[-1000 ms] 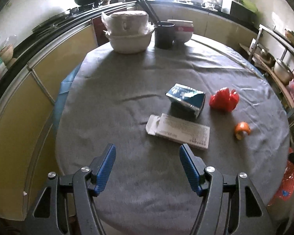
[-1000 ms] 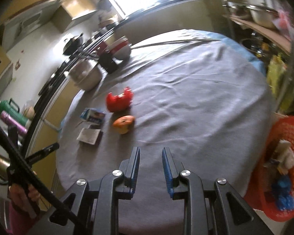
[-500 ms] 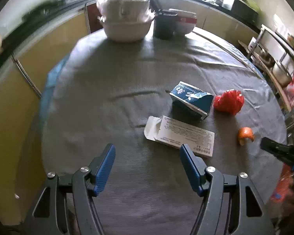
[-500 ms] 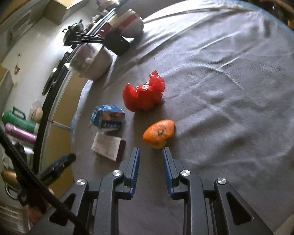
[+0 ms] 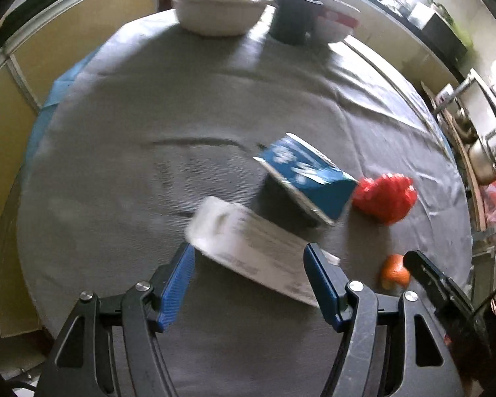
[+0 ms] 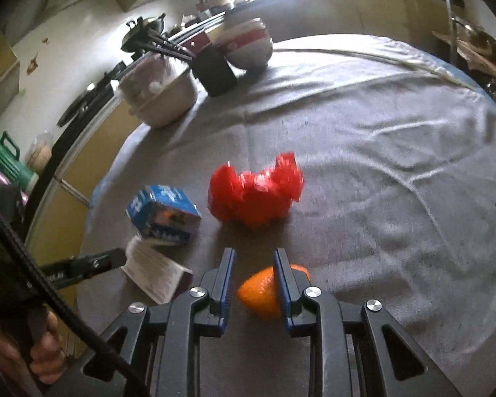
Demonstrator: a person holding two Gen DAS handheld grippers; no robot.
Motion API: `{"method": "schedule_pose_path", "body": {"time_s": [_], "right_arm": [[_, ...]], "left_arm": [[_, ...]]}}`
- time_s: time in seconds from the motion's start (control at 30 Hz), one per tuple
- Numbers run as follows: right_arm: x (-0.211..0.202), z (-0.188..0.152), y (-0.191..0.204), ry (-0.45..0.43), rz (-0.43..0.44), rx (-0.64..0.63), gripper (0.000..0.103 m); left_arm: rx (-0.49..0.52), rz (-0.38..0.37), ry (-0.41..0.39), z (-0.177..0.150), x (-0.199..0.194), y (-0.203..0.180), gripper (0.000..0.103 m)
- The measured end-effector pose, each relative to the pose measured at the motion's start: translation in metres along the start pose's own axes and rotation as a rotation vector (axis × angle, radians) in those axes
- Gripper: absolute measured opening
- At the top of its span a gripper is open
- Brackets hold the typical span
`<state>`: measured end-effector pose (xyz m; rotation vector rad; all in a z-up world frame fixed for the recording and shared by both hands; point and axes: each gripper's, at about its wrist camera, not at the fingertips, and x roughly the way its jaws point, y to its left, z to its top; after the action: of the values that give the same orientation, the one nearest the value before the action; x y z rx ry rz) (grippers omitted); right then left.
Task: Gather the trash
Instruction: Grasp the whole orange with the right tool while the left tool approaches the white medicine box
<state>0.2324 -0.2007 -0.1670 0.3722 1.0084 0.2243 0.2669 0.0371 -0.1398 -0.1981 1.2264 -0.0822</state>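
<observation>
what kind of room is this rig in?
Most likely a home kitchen. A wok sits on the counter behind the cloth-covered table, stacked bowls and a chopstick holder stand at the table's far edge, and pots fill a side rack.

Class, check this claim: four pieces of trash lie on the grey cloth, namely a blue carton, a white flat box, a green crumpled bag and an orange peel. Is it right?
Not quite. The crumpled bag is red, not green, as the right wrist view shows. The rest holds: the blue carton, the white flat box and the orange peel lie on the grey cloth.
</observation>
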Motion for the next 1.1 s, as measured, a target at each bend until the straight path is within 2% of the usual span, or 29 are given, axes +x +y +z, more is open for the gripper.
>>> {"method": "schedule_pose_path", "body": {"time_s": [0.3,0.47,0.6,0.8,0.9,0.97,1.03,1.1], "right_arm": [[-0.018,-0.027,-0.013,0.019,0.067,0.039,0.027],[-0.021,-0.042,-0.012,0.059,0.067,0.03,0.027],[-0.028,-0.049,-0.014,0.036,0.057,0.028,0.028],[-0.036,-0.038,-0.015,0.004,0.037,0.034,0.028],[-0.033,-0.028,-0.013,-0.005,0.007,0.028,0.028],[-0.027,-0.021,-0.01,0.002,-0.017,0.008,0.038],[-0.022,-0.018,-0.007,-0.001,-0.031,-0.013,0.067],[-0.016,-0.017,-0.002,-0.011,-0.04,-0.043,0.067]], "left_arm": [[-0.007,0.114,0.002,0.007,0.021,-0.025,0.069],[0.066,0.159,-0.025,0.003,0.024,-0.033,0.071],[0.102,0.186,-0.026,0.0,0.024,-0.031,0.074],[0.13,0.149,-0.014,-0.006,0.018,-0.015,0.074],[0.111,0.123,0.007,-0.007,0.016,-0.006,0.074],[0.073,0.104,0.034,-0.007,0.013,0.003,0.073],[0.014,0.081,0.05,-0.009,0.008,0.011,0.073],[-0.036,0.05,0.054,-0.009,0.004,0.016,0.073]]}}
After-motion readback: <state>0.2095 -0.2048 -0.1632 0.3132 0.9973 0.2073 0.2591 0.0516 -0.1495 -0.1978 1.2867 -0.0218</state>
